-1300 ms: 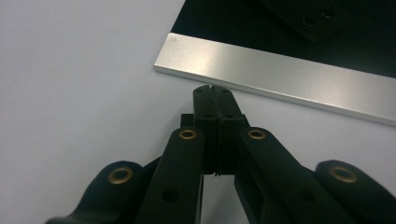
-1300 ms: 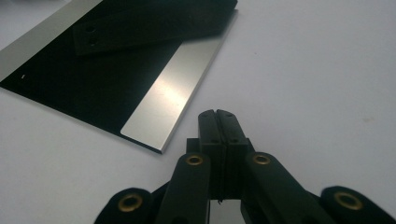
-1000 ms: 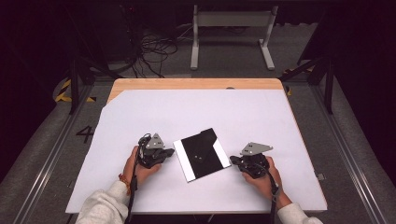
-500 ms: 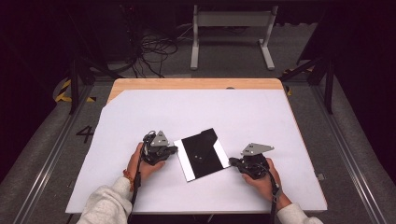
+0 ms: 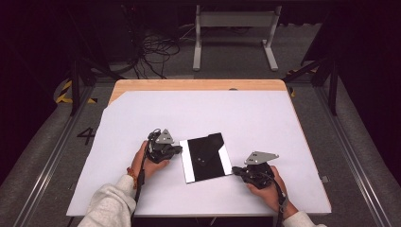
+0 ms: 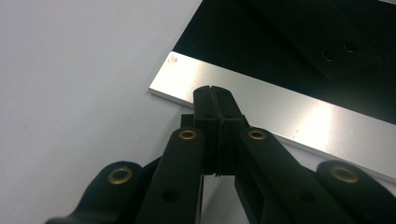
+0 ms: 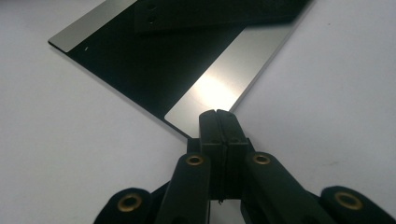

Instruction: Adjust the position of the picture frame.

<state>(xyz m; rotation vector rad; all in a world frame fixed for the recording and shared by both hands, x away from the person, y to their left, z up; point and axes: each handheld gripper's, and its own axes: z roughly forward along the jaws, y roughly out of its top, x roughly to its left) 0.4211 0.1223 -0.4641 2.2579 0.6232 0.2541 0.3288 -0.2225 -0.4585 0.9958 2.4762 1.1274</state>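
Observation:
A flat square plate [image 5: 205, 156], black in the middle with a silver strip along its left and right edges, lies on the white table sheet [image 5: 198, 113]. My left gripper [image 5: 178, 149] rests at the plate's left edge, jaws shut with nothing between them. In the left gripper view the closed tips [image 6: 212, 91] sit over the silver strip [image 6: 280, 112]. My right gripper [image 5: 235, 171] lies at the plate's lower right corner, jaws shut and empty. In the right gripper view its tips [image 7: 218, 114] touch the corner of the silver strip [image 7: 224, 79]. A black bar with two holes [image 6: 327, 46] lies on the plate's dark part.
The white sheet covers a wooden tabletop [image 5: 198, 85] whose far edge shows bare. Beyond the table stand a metal frame [image 5: 234, 28] and loose cables [image 5: 151, 52] on the floor. Both forearms come in from the near edge.
The left hand and its gripper shifted slightly up and toward the plate's left edge. The right gripper and the plate have kept still.

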